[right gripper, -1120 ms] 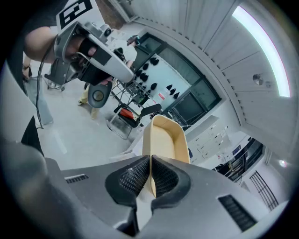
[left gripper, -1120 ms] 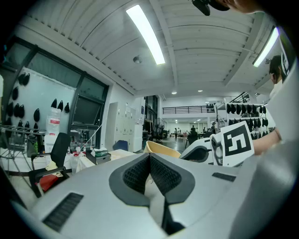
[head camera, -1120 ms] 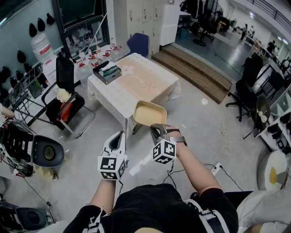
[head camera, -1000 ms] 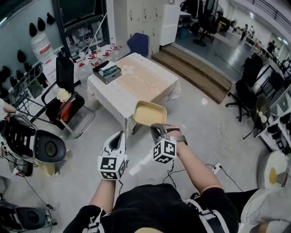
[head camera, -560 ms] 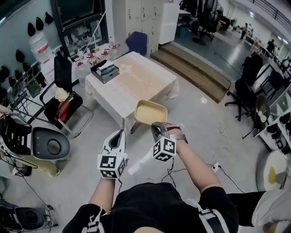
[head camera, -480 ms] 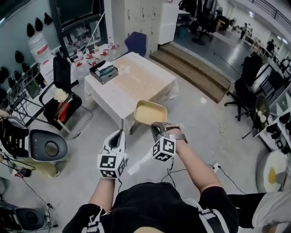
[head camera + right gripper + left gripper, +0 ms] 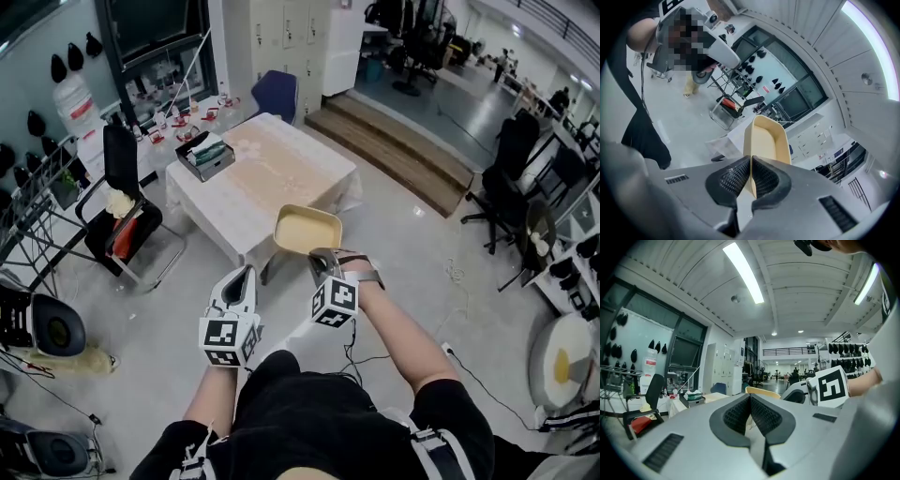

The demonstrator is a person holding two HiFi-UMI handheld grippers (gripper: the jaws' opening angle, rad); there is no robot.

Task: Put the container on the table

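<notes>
Two hand-held grippers, one container, one bench.

The right hand-held gripper (image 7: 319, 255) is clamped on the near edge of the cream container (image 7: 307, 230). The left hand-held gripper (image 7: 246, 277) has its jaws together and is empty.

The container is in the air, open side up, at 5 o'clock just off the near corner of the bench (image 7: 281, 169). Its long axis reads about 10-to-4 in the head view.

Only the right gripper view shows the pads (image 7: 740, 176) pinching the container wall. The left gripper view catches just a sliver of the rim. Only the head view shows the benchtop, with one grey tray (image 7: 204, 155) at its 10 o'clock corner, and one black chair (image 7: 127, 197) at 9 o'clock.
</notes>
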